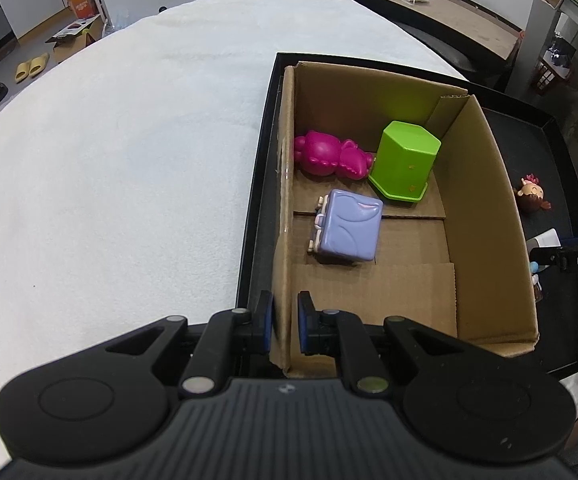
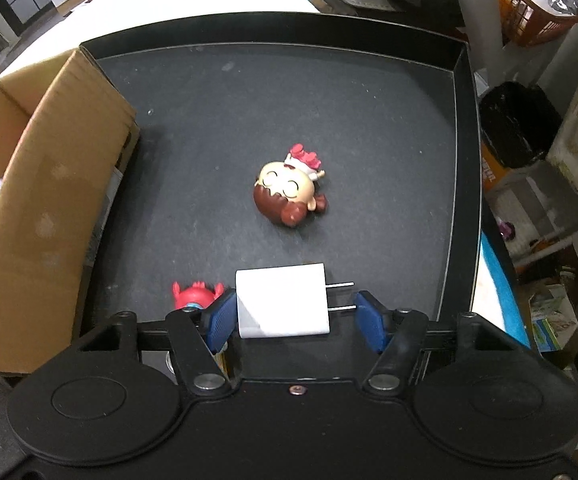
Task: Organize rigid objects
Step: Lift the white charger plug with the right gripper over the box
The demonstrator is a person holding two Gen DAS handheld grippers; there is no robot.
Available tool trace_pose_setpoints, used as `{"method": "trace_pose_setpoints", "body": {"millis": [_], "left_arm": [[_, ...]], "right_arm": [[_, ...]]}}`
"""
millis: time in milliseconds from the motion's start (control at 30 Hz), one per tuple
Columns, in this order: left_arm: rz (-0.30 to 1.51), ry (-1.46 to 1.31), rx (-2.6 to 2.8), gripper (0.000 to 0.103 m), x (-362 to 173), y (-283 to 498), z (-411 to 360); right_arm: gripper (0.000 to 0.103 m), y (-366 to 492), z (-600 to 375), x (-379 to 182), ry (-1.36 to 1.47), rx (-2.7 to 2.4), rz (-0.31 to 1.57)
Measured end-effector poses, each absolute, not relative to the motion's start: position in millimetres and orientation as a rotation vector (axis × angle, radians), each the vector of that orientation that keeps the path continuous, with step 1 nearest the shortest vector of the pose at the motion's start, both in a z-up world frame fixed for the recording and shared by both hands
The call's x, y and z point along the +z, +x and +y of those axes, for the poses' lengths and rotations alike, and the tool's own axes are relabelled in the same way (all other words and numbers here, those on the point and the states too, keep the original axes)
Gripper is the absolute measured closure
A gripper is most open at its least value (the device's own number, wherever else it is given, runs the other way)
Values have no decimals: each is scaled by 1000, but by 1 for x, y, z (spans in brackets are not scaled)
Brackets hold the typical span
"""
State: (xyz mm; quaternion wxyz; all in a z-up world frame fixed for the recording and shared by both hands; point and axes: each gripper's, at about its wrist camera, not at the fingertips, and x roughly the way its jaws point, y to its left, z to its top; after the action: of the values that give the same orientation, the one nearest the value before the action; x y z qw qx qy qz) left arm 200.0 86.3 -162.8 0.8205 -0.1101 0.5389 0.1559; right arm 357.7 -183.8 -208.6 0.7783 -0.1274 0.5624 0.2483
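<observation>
A cardboard box [image 1: 485, 208] stands in a black tray [image 1: 255, 216] and holds a magenta bear toy [image 1: 331, 156], a green hexagonal cup [image 1: 405, 160] upside down, and a purple cube toy [image 1: 347, 226]. My left gripper [image 1: 285, 322] is shut on the box's left wall near its front corner. My right gripper [image 2: 295, 316] is open, its pads either side of a white plug charger [image 2: 283, 300] lying on the tray floor [image 2: 289, 120]. A brown-haired doll figure [image 2: 289, 192] lies beyond it. A small red figure [image 2: 195, 294] sits by the left pad.
The tray rests on a white cloth-covered table [image 1: 109, 160]. The box's outer wall [image 2: 37, 208] stands left of my right gripper. The tray's right rim [image 2: 467, 200] is close to the right finger. Shelves and clutter lie beyond the table.
</observation>
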Motion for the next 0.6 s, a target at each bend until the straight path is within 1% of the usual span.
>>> {"method": "trace_pose_setpoints", "body": {"millis": [233, 600], "left_arm": [[1150, -236, 338, 91, -162, 201, 86], [1151, -228, 342, 91, -161, 203, 85]], "right_arm": [[42, 355, -181, -205, -283, 528, 1204], [42, 343, -187, -170, -203, 517, 1138]]}}
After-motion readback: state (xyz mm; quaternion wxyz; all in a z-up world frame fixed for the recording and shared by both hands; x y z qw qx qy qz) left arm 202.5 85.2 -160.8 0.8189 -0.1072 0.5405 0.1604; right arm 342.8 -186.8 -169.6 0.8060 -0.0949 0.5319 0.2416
